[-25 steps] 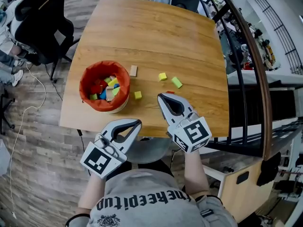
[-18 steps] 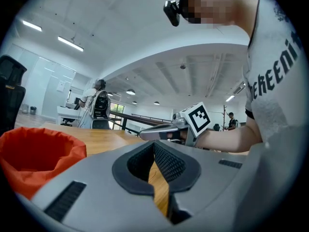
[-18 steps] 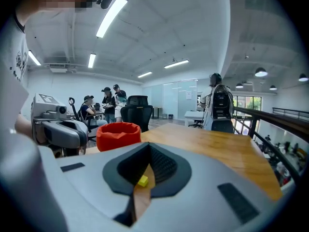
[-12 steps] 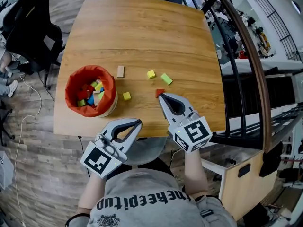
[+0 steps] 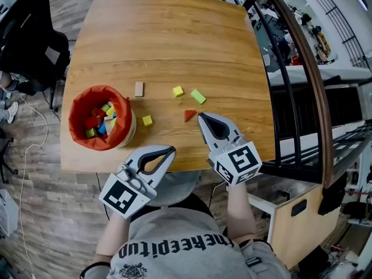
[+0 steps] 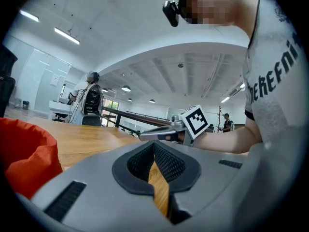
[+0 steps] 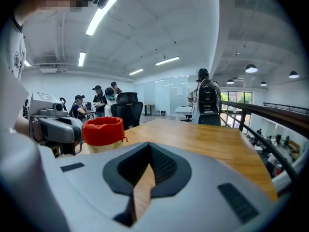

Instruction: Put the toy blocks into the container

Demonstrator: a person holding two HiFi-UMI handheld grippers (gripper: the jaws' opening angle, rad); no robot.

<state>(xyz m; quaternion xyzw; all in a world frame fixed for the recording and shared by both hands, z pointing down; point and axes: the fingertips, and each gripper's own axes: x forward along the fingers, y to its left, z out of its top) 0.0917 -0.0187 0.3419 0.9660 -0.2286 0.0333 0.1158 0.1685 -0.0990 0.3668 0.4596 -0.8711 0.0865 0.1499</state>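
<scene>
An orange-red container holding several coloured blocks stands near the table's front left corner. Loose on the table lie a tan block, a yellow cube, a green block, a yellow-green cube and a red triangle. My right gripper is shut and empty, its tip just right of the red triangle. My left gripper is shut and empty over the table's front edge, right of the container. The container also shows in the right gripper view, with the left gripper beside it.
The wooden table is bare at the back. A curved railing runs along its right side. Black office chairs stand on the floor at the left. Several people are far behind in the right gripper view.
The table and container have slid to the left in the head view. The red triangle, almost hidden at the right gripper's tip before, now lies in full view just left of it. Both grippers stay shut.
</scene>
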